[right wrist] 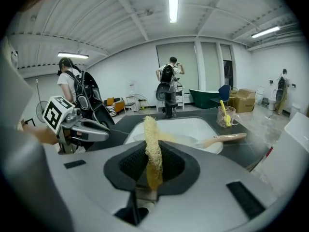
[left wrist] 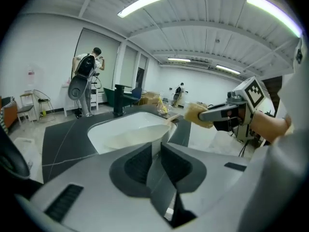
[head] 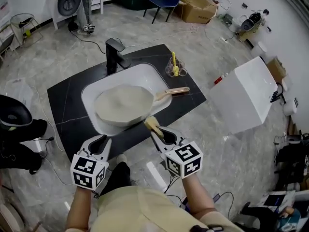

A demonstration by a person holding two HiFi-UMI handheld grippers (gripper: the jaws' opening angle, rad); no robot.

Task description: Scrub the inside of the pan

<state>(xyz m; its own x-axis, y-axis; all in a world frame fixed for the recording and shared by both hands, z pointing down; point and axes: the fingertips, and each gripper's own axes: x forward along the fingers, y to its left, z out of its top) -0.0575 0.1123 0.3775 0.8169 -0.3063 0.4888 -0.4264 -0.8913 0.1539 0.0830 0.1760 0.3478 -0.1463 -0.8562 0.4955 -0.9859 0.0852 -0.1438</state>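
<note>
A pale pan (head: 123,103) lies in the white sink (head: 91,95), its wooden handle (head: 176,91) resting over the right rim. In the right gripper view the pan (right wrist: 178,140) and handle (right wrist: 226,139) lie ahead. My right gripper (head: 155,129) hovers just before the sink's front edge, shut on a yellow loofah sponge (right wrist: 153,151) that sticks up between its jaws; the sponge (head: 152,124) points at the pan. My left gripper (head: 99,143) hangs at the counter's front, left of the right one, jaws shut on nothing. The left gripper view shows the sink (left wrist: 130,127) and the sponge (left wrist: 199,114).
A black faucet (head: 115,54) stands behind the sink on the dark counter (head: 67,93). A clear cup holding a yellow brush (head: 174,67) sits at the back right. A white box (head: 246,95) stands to the right. People stand far across the room.
</note>
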